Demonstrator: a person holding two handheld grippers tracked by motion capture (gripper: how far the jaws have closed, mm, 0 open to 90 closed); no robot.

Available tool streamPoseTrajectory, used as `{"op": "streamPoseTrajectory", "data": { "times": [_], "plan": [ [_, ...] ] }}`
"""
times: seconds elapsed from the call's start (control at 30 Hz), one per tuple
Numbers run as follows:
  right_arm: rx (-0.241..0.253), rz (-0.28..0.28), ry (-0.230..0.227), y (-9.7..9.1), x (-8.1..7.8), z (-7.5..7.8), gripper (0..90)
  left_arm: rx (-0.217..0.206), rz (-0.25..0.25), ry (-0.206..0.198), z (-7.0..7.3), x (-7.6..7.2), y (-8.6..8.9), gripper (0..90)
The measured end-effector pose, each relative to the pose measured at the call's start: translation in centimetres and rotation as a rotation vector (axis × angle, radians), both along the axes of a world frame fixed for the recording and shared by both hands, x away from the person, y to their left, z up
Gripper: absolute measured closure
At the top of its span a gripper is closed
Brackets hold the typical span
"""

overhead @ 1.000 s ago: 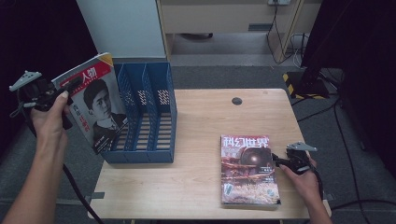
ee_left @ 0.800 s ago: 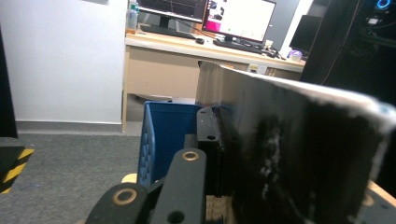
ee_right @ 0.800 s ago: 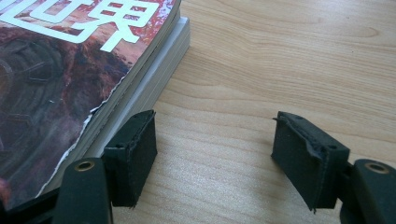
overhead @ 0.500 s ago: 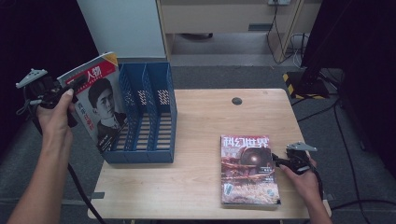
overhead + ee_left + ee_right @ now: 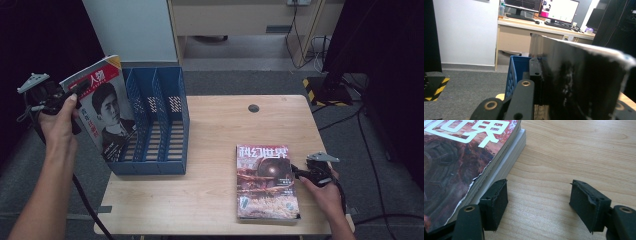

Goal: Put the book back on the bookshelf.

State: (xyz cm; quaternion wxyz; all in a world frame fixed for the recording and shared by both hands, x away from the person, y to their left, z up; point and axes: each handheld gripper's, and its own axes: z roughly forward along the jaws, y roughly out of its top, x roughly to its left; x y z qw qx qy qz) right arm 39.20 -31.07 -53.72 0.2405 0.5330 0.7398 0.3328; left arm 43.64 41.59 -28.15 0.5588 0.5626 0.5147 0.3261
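A magazine with a portrait on its cover (image 5: 102,107) is held upright and tilted in the air, against the left side of the blue file rack (image 5: 160,120). My left gripper (image 5: 70,96) is shut on its left edge. In the left gripper view the magazine (image 5: 579,82) fills the space between the jaws, with the rack (image 5: 515,72) behind. A small stack of magazines with a red-brown cover (image 5: 265,182) lies flat on the table's right side. My right gripper (image 5: 296,172) rests open just right of the stack (image 5: 461,165), its fingers (image 5: 496,200) on the wood, nothing between them.
The wooden table (image 5: 220,145) has a round cable hole (image 5: 253,108) near its far edge. The rack has three slots and stands at the table's left side. A desk with monitors (image 5: 559,10) stands behind, and cables lie on the grey floor at right.
The left hand has edged slightly to the right with the magazine still gripped. The right gripper and the stack have stayed where they were.
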Motion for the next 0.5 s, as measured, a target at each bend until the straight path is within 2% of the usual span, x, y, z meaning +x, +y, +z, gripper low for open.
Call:
{"op": "streamPoseTrajectory", "data": {
  "times": [0.13, 0.5],
  "plan": [
    [-0.001, 0.0, 0.0, 0.0, 0.0, 0.0, 30.5, 0.011, -0.007, -0.006, -0.2, 0.4, -0.2, 85.5],
    [-0.01, 0.002, -0.002, 0.0, -0.1, 0.0, 30.6, 0.002, -0.026, -0.014, -1.6, 1.1, -0.8, 85.4]
  ]
}}
